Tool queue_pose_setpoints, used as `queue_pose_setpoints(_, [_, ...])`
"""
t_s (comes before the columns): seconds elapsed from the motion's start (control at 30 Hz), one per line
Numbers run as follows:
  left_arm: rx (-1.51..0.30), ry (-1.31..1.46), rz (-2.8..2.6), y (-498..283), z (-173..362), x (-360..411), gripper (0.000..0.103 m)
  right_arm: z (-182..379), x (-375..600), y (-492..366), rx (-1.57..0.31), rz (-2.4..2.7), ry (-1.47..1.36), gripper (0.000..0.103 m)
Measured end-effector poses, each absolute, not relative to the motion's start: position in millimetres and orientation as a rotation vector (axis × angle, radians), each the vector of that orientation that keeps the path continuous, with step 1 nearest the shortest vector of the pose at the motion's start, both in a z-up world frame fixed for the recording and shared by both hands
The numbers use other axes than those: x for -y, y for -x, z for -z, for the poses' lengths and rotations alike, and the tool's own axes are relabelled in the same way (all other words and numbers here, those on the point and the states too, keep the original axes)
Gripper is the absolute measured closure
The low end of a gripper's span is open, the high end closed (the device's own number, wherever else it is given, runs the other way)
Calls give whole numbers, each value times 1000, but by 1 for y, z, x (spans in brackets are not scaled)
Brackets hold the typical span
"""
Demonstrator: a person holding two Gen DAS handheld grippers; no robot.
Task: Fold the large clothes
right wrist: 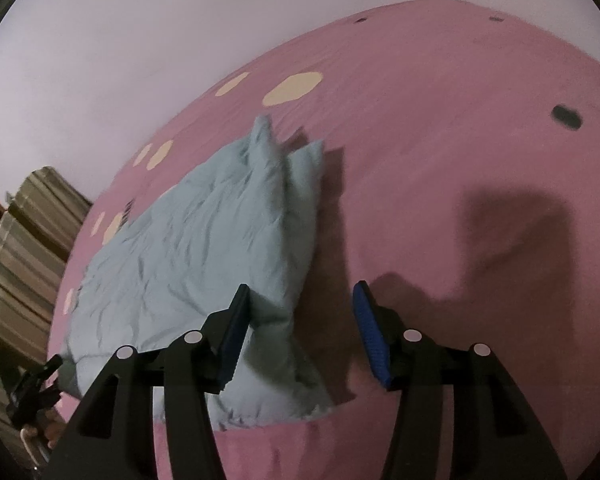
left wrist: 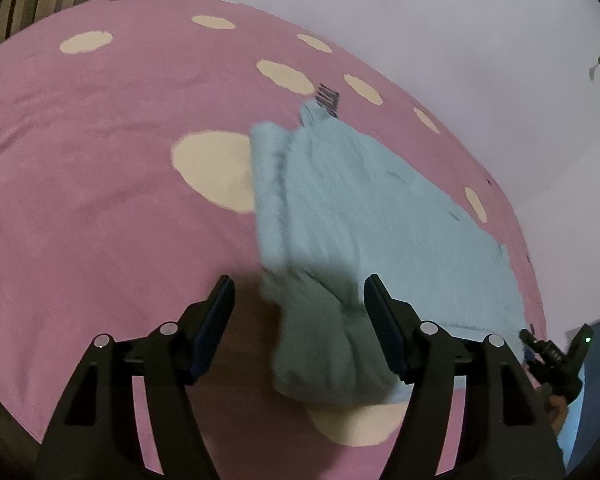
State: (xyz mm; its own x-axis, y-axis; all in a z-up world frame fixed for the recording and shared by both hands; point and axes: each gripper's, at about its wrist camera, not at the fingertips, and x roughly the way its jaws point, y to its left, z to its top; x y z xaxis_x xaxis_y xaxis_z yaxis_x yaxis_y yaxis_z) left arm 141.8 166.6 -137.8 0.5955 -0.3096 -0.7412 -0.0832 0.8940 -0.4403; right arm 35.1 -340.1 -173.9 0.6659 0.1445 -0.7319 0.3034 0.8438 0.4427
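Pale blue garment (left wrist: pixel 364 216) spread on pink bed cover (left wrist: pixel 100 184), ahead of both grippers. Left gripper (left wrist: pixel 298 300) jaws apart, nothing held; right gripper (right wrist: pixel 300 304) likewise. Fabric judged soft, light, limp; near hem corners best pinched.

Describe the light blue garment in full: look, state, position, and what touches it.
The light blue garment is soft, wrinkled fabric, lying partly folded on the pink spotted bedcover. One long edge is doubled over into a thick ridge, with two points sticking up at the far end. Both the left gripper and right gripper are open above it, gripping nothing.
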Motion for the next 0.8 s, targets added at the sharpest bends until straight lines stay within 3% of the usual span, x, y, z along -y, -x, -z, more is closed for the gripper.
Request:
queue_pose_setpoints(0.2, [-953,449,165,-168,132,-187,36,128,322,-52,-767,204,-442,51])
queue_pose_setpoints(0.33, [-976,417,220,-187,130,-182,35,112,275,-73,-762,94,-372,64])
queue_pose_setpoints(0.5, [-1016,391,264,-202,137,-174,35,115,198,-105,-820,-102,-297,74])
queue_pose_setpoints(0.8, [-1049,427,291,-218,151,-176,31,154,134,-149,-953,-172,-248,74])
